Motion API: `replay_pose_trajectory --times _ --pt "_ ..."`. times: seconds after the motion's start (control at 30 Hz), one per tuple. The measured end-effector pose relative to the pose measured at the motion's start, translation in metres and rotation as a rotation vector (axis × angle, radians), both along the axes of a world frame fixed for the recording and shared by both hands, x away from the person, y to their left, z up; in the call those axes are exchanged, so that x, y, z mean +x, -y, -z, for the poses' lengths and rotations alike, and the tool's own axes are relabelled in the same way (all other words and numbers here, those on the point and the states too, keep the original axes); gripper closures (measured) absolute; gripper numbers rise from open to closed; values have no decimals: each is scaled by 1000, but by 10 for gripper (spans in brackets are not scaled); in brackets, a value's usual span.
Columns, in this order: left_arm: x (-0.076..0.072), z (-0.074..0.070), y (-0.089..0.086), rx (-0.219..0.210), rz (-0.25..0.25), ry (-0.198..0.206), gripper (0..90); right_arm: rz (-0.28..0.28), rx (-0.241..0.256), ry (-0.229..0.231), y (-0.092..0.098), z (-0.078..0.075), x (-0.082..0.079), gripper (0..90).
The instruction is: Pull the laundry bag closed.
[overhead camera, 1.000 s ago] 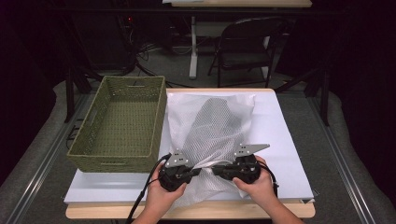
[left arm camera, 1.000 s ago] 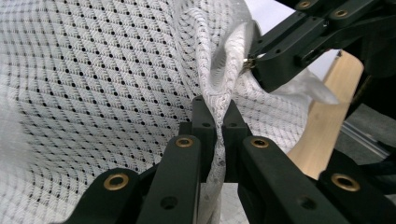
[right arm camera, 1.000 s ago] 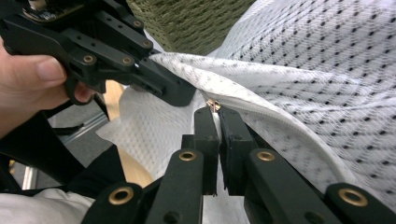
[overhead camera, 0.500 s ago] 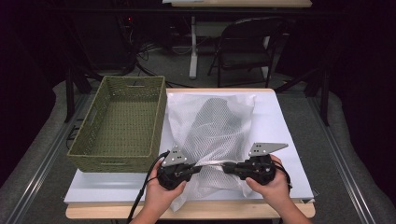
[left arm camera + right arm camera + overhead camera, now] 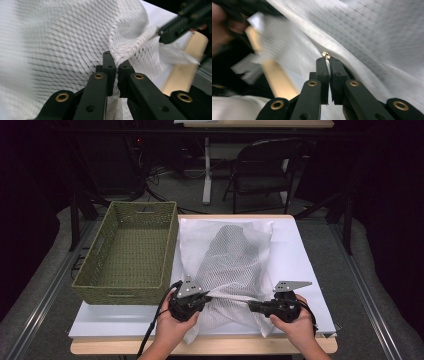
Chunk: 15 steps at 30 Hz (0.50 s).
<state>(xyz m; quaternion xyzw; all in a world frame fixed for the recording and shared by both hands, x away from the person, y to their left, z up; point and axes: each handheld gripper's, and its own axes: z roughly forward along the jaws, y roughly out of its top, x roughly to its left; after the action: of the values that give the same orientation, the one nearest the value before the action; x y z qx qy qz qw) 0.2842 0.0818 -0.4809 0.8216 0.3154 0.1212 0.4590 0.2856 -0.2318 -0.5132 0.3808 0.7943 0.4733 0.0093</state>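
Observation:
A white mesh bag lies on the white-covered table, its near end lifted a little between my two grippers. My left gripper is shut on a bunched fold of the mesh; in the left gripper view the jaws pinch the netting tight. At the bag's near right, my right gripper is shut on the small gold zipper pull, which shows just past its jaw tips. A taut strip of bag edge runs between the two grippers.
A green wicker basket stands empty on the left half of the table, close to my left gripper. The wooden front edge runs just below both hands. A folding chair stands beyond the far edge.
My right gripper has slid rightward along the bag's near edge, away from the left one. The left gripper has held its place on the mesh.

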Motion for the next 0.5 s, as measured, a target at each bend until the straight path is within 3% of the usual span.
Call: replay_pose_trajectory --times 0.03,0.13,0.2,0.4,0.43,0.47,0.5 --pt "1 -2 -4 -20 -7 -10 880 12 -2 -10 3 2 0 872" --pt "5 3 -12 -8 -15 -32 879 44 38 -33 18 3 -1 871" --pt "8 8 -15 -8 -17 -57 879 55 49 -24 23 0 -4 871" --pt "11 9 -20 -21 -31 -59 878 125 -12 -1 49 -2 -14 871" --pt "12 10 -19 -33 -6 -88 874 146 2 -2 57 -2 -15 871" --pt "12 12 -16 -32 4 -96 871 153 45 -26 65 -1 -16 871" --pt "10 13 -11 -16 14 -91 866 163 54 -23 70 -2 -17 871"
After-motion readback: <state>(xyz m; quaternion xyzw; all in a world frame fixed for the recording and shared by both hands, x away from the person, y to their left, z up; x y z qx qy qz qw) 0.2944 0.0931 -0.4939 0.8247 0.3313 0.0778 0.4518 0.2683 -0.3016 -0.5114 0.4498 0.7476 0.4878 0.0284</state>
